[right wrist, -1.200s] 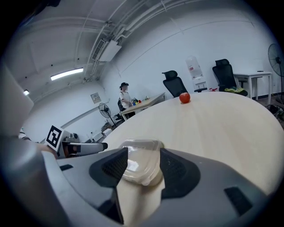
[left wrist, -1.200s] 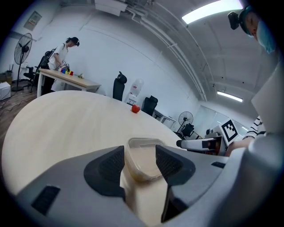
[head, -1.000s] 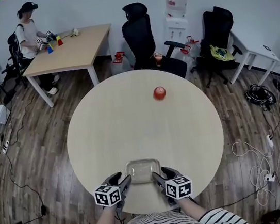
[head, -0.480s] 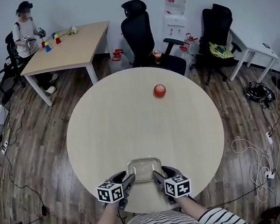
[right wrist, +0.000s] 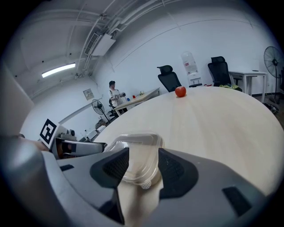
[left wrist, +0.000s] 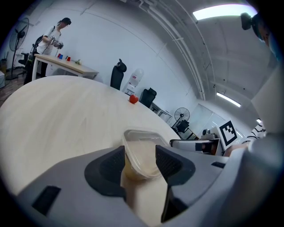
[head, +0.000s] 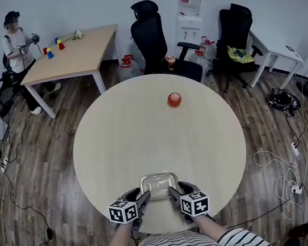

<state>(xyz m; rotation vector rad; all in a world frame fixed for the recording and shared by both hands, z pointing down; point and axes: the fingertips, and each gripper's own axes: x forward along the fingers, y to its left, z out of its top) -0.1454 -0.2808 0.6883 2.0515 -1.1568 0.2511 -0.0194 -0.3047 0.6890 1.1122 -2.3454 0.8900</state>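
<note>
A clear plastic container [head: 158, 184] sits at the near edge of the round wooden table [head: 122, 141]. My left gripper [head: 142, 196] is shut on its left side and my right gripper [head: 173, 192] on its right side. In the left gripper view the container [left wrist: 141, 146] fills the gap between the dark pads [left wrist: 111, 165], with the right gripper [left wrist: 195, 144] beyond it. In the right gripper view the container [right wrist: 135, 148] is pinched the same way, with the left gripper [right wrist: 77, 147] behind. A red tomato [head: 174, 100] lies on the table's far side, well away from both.
Two black office chairs [head: 152, 36] and a water dispenser [head: 190, 5] stand beyond the table. A person [head: 14, 40] stands by a rectangular desk [head: 72, 54] with small coloured items at the back left. Cables [head: 280, 101] lie on the wooden floor at the right.
Both grippers stay closed on the container, which has tilted and shifted slightly between them. The person at the far desk has stepped to the left.
</note>
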